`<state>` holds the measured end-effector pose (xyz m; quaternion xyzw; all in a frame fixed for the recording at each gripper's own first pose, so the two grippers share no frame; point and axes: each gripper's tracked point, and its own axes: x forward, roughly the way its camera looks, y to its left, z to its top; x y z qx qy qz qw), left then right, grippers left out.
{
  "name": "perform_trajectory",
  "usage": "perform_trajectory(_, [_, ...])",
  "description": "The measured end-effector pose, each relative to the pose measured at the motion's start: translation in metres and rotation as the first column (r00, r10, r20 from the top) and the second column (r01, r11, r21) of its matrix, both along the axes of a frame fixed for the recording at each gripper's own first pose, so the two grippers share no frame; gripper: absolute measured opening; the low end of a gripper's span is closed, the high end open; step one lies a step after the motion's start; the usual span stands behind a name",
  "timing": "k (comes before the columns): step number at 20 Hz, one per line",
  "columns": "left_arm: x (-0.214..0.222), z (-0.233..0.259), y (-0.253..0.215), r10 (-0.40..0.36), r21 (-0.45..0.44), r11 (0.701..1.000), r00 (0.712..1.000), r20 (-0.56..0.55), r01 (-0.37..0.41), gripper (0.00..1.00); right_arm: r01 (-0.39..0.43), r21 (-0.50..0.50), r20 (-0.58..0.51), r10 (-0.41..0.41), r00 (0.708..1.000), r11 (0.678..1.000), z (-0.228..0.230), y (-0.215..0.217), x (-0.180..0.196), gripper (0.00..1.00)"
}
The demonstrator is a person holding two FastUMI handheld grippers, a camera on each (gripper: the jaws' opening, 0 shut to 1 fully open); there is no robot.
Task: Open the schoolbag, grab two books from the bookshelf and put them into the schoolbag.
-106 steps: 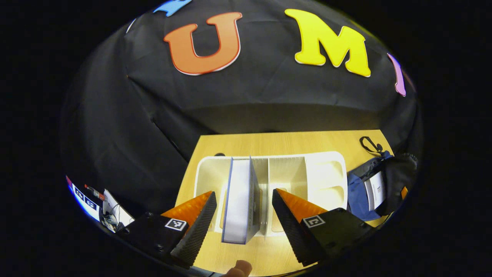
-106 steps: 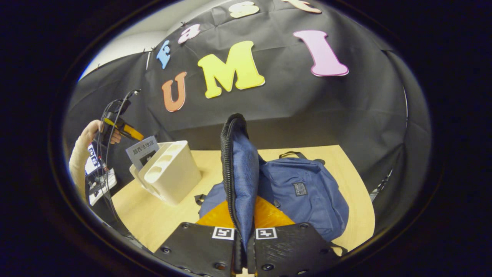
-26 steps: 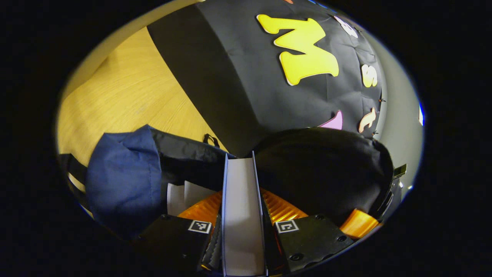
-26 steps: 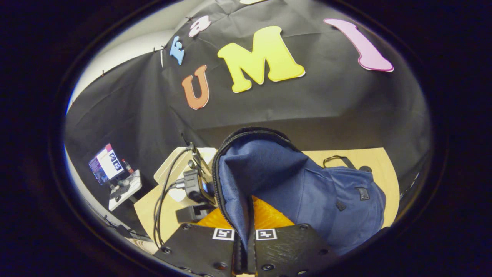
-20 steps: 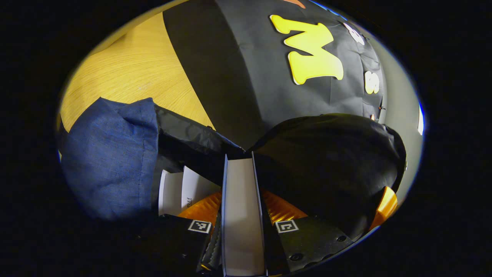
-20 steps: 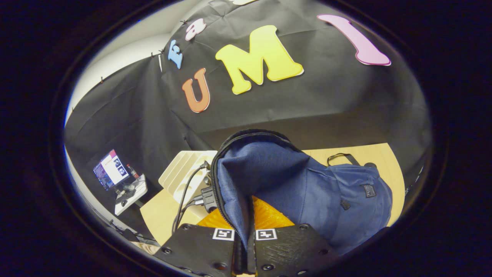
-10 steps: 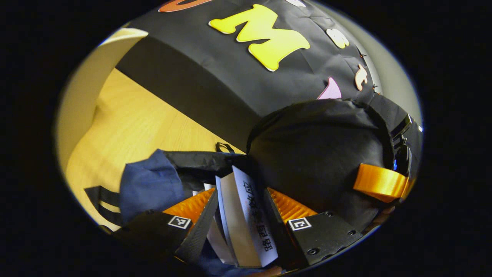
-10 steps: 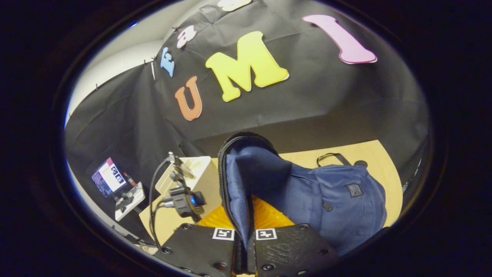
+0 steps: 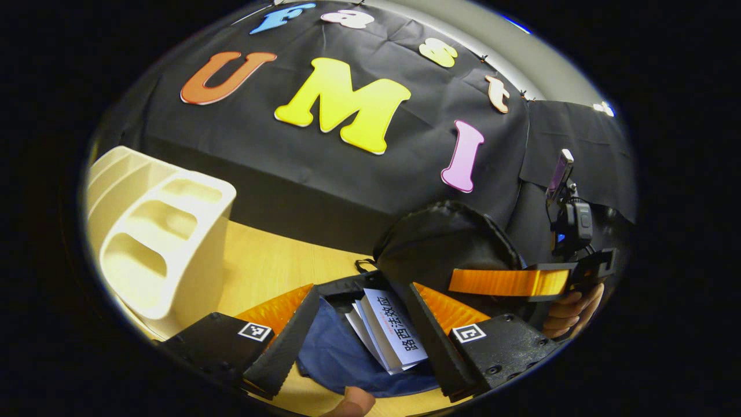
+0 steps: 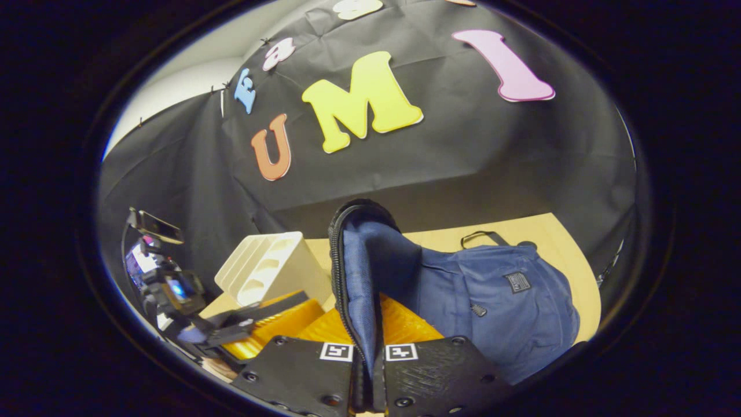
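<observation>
Left gripper view: my left gripper (image 9: 362,330) stands wide, fingers spread and gripping nothing. Half a second ago the book sat close between these fingers; now the book (image 9: 393,330) with the pale printed cover lies beyond the fingertips, inside the mouth of the schoolbag (image 9: 347,353), leaning beside the white pages of a second book (image 9: 360,327) at its 9 o'clock. A second ago I had it clamped upright between the pads. The view has swung too: the cream bookshelf (image 9: 156,243) now fills the 9 o'clock side, standing on the wooden table (image 9: 272,269), where earlier only table showed there.

At 3 o'clock my right gripper (image 9: 509,282) shows farther off, one orange finger lying across the black lining of the lifted bag flap (image 9: 451,243), with the hand (image 9: 570,310) holding it at the lower edge.

Right gripper view: my right gripper (image 10: 370,347) is pinched on the zippered edge of the bag flap (image 10: 353,278), both fingers pressing the blue fabric, and it holds the flap raised as in the earlier frames. The schoolbag's body (image 10: 503,307) lies on the table (image 10: 567,272) toward 3 o'clock. The bookshelf (image 10: 272,269) stands at 9 o'clock, empty slots facing up. My left gripper (image 10: 263,324) sits at 8 o'clock, lower and nearer than half a second ago.
</observation>
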<state>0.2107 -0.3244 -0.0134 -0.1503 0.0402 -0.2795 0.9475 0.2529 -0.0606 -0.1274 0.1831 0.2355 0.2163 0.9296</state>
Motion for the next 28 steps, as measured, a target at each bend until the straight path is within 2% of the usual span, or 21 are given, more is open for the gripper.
perform_trajectory(2, [-0.019, 0.023, 0.018, 0.027, 0.016, 0.999, 0.997, 0.070, -0.028, 0.97, 0.025, 0.003, 0.001, -0.025, 1.000, 1.000, -0.005, 0.008, -0.003, 0.06])
perform_trajectory(5, [-0.044, 0.055, 0.057, 0.109, 0.044, 0.992, 0.978, 0.175, -0.119, 0.98, 0.072, -0.020, 0.016, -0.072, 0.997, 0.997, -0.013, 0.015, -0.007, 0.06])
perform_trajectory(7, [-0.065, 0.069, 0.078, 0.137, 0.024, 0.989, 0.969, 0.203, -0.145, 0.98, 0.105, -0.019, 0.020, -0.105, 0.994, 0.994, -0.015, 0.021, -0.011, 0.10])
perform_trajectory(8, [-0.074, 0.073, 0.090, 0.150, 0.021, 0.987, 0.967, 0.208, -0.158, 0.98, 0.110, 0.005, 0.019, -0.110, 0.994, 0.994, -0.012, 0.025, -0.015, 0.07])
perform_trajectory(9, [-0.080, 0.075, 0.101, 0.170, 0.025, 0.983, 0.963, 0.210, -0.180, 0.98, 0.129, 0.013, 0.011, -0.129, 0.992, 0.992, -0.012, 0.027, -0.017, 0.11])
perform_trajectory(10, [-0.084, 0.080, 0.112, 0.202, 0.038, 0.976, 0.956, 0.211, -0.214, 0.98, 0.146, 0.012, 0.002, -0.146, 0.989, 0.989, -0.015, 0.027, -0.019, 0.31])
perform_trajectory(11, [-0.086, 0.081, 0.126, 0.239, 0.057, 0.965, 0.948, 0.209, -0.256, 0.98, 0.163, 0.012, -0.007, -0.163, 0.987, 0.987, -0.015, 0.025, -0.024, 0.27])
perform_trajectory(12, [-0.091, 0.082, 0.137, 0.266, 0.073, 0.955, 0.941, 0.208, -0.286, 1.00, 0.173, 0.016, -0.011, -0.172, 0.985, 0.985, -0.016, 0.027, -0.029, 0.34])
perform_trajectory(13, [-0.101, 0.084, 0.150, 0.281, 0.077, 0.950, 0.935, 0.215, -0.303, 0.98, 0.177, 0.022, -0.012, -0.176, 0.984, 0.984, -0.014, 0.029, -0.035, 0.41])
perform_trajectory(14, [-0.111, 0.089, 0.159, 0.284, 0.071, 0.949, 0.932, 0.225, -0.307, 0.98, 0.180, 0.024, -0.011, -0.180, 0.984, 0.983, -0.011, 0.030, -0.041, 0.58])
perform_trajectory(16, [-0.128, 0.091, 0.173, 0.297, 0.062, 0.946, 0.928, 0.227, -0.318, 0.98, 0.192, 0.022, 0.001, -0.192, 0.981, 0.981, -0.004, 0.030, -0.054, 0.72])
perform_trajectory(17, [-0.134, 0.092, 0.184, 0.313, 0.066, 0.940, 0.921, 0.233, -0.336, 0.97, 0.200, 0.019, 0.014, -0.200, 0.980, 0.980, 0.001, 0.029, -0.061, 0.75])
perform_trajectory(18, [-0.141, 0.093, 0.193, 0.327, 0.068, 0.934, 0.916, 0.234, -0.351, 0.98, 0.200, 0.022, 0.035, -0.201, 0.979, 0.980, 0.010, 0.030, -0.071, 0.86])
perform_trajectory(19, [-0.148, 0.094, 0.198, 0.325, 0.062, 0.936, 0.918, 0.228, -0.346, 0.98, 0.203, 0.026, 0.056, -0.204, 0.977, 0.979, 0.020, 0.028, -0.081, 0.86])
perform_trajectory(20, [-0.155, 0.093, 0.201, 0.318, 0.051, 0.941, 0.922, 0.220, -0.336, 0.97, 0.208, 0.031, 0.075, -0.209, 0.975, 0.978, 0.030, 0.027, -0.091, 0.80])
perform_trajectory(21, [-0.164, 0.093, 0.208, 0.326, 0.043, 0.939, 0.920, 0.217, -0.342, 0.98, 0.213, 0.040, 0.098, -0.216, 0.971, 0.976, 0.042, 0.025, -0.102, 0.86])
perform_trajectory(24, [-0.188, 0.091, 0.240, 0.372, 0.060, 0.918, 0.903, 0.215, -0.393, 0.98, 0.238, 0.043, 0.178, -0.241, 0.954, 0.970, 0.075, 0.017, -0.143, 0.88])
perform_trajectory(25, [-0.196, 0.086, 0.246, 0.376, 0.064, 0.916, 0.904, 0.203, -0.395, 0.98, 0.217, 0.048, 0.197, -0.222, 0.955, 0.975, 0.084, 0.020, -0.160, 0.84])
perform_trajectory(26, [-0.204, 0.083, 0.252, 0.375, 0.066, 0.917, 0.908, 0.186, -0.393, 0.98, 0.182, 0.057, 0.213, -0.190, 0.958, 0.982, 0.094, 0.029, -0.182, 0.89])
perform_trajectory(27, [-0.212, 0.079, 0.255, 0.368, 0.070, 0.921, 0.914, 0.171, -0.383, 0.97, 0.162, 0.049, 0.234, -0.169, 0.958, 0.986, 0.100, 0.032, -0.197, 0.85])
perform_trajectory(28, [-0.217, 0.079, 0.260, 0.365, 0.072, 0.922, 0.916, 0.166, -0.380, 0.97, 0.165, 0.027, 0.265, -0.166, 0.950, 0.986, 0.105, 0.029, -0.211, 0.93])
